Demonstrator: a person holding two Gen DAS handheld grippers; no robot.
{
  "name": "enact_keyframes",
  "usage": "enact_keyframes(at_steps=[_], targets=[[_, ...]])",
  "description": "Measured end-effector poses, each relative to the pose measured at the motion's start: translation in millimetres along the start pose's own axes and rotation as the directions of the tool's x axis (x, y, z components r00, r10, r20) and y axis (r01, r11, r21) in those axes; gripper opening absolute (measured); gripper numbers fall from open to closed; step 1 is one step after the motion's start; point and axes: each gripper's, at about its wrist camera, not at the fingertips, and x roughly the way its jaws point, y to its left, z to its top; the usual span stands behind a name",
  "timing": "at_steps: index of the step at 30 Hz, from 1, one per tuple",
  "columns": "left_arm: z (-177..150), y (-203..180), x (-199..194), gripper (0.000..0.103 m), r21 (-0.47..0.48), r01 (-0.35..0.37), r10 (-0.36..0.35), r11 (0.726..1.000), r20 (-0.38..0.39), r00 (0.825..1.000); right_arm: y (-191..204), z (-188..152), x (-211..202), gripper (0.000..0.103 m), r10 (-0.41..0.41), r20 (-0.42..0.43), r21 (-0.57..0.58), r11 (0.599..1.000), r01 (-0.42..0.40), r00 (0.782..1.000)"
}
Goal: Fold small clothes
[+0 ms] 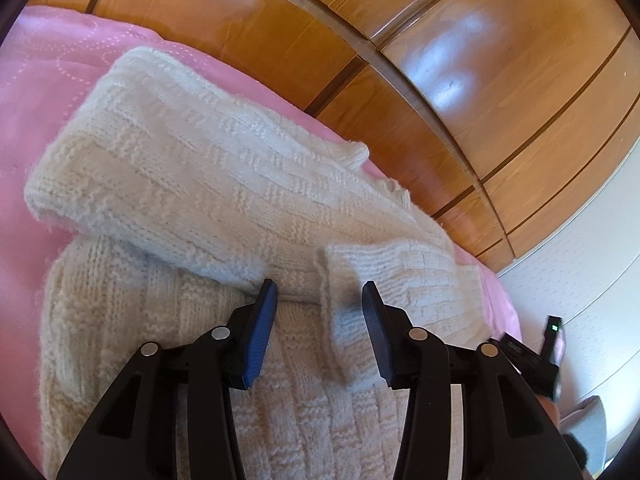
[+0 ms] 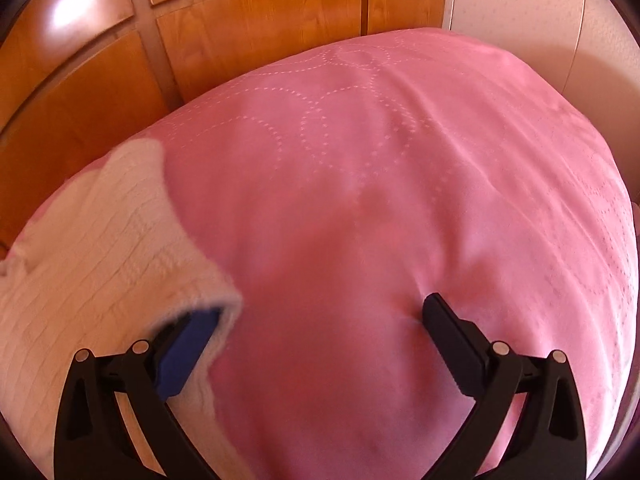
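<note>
One cream-white chunky knitted sweater, lying on a pink quilted bedspread beside a glossy wooden wardrobe.

Progress: partly folded, by appearance. One sleeve or side panel is laid across the body of the sweater; a second, shorter ribbed cuff is turned inward near the middle. The lower body is unfolded and spreads toward the left wrist camera. Judged remaining: squaring the sides and doubling the body over.

Left tongs: moderately open, holding nothing. Poised just over the middle of the sweater, between the crossed sleeve and the cuff; whether the tips touch the knit cannot be told.

Right tongs: spread wide, nothing clamped. The blue-padded finger sits under or against the fuzzy edge of the sweater at the garment's side, the fabric draping over its tip. The other finger hangs over bare bedspread, perhaps pressing it lightly.

Also present: a small black device with a green light, at the right edge of the left view.
</note>
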Motion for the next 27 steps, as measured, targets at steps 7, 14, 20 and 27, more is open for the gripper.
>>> enact_keyframes(at_steps=[7,14,20,27], targets=[[-1.7,-12.0,6.0,0.054,0.068,-0.047,0.048,0.997,-0.013,0.999,3.0,-8.9,-51.4,0.101,0.012,0.207,-0.026,1.000,-0.007,0.978],[-7.5,-25.6,15.3,0.058,0.152,-0.124,0.127,0.981,-0.014,0.992,84.5,6.1,-30.7,0.101,0.082,0.199,-0.223,0.974,-0.037,0.977],[-8.2,-26.7,19.3,0.058,0.168,-0.140,0.145,0.976,-0.018,0.989,90.4,18.7,22.0,0.101,-0.063,0.133,-0.222,0.971,0.091,0.989],[-9.0,-29.8,22.4,0.058,0.180,-0.155,0.161,0.971,-0.018,0.987,65.1,27.4,28.5,0.101,0.006,0.089,-0.147,0.989,0.007,0.996]])
